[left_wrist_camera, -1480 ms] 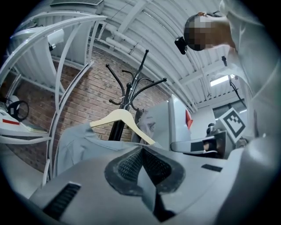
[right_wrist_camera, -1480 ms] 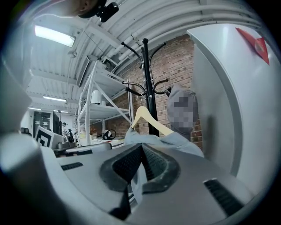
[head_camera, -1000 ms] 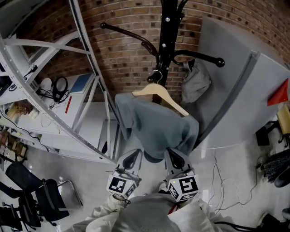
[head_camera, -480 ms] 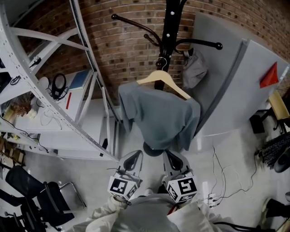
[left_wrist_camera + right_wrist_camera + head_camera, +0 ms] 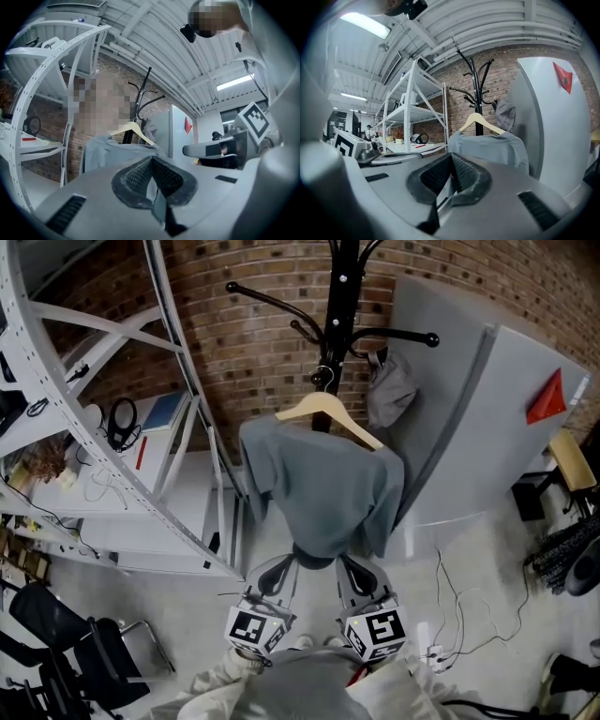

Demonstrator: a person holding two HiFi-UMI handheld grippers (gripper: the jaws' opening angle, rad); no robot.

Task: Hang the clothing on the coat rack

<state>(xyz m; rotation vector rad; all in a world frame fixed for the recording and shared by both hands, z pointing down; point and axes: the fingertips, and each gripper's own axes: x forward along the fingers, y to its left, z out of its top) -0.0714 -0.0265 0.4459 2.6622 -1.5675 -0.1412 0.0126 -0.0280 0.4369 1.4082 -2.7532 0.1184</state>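
Note:
A grey shirt (image 5: 319,488) is draped over a wooden hanger (image 5: 323,409), whose hook sits at the pole of the black coat rack (image 5: 342,296). In the head view my left gripper (image 5: 277,570) and right gripper (image 5: 354,573) lie side by side just under the shirt's hem. Both are shut with nothing between the pads. The left gripper view has the shirt (image 5: 108,152) and hanger (image 5: 131,129) some way ahead of the left gripper (image 5: 151,161). Ahead of the right gripper (image 5: 451,159), the shirt (image 5: 487,145) hangs free below the hanger (image 5: 477,121).
White metal shelving (image 5: 112,427) with headphones (image 5: 122,423) stands at the left. A pale grey cloth (image 5: 389,395) hangs from a rack arm. A grey partition (image 5: 469,418) stands right of the rack. Cables (image 5: 450,587) trail on the floor, and a black chair (image 5: 56,643) sits at lower left.
The head view has shifted a little. The shirt stays on its hanger at the rack, and both grippers stay shut and empty below the hem.

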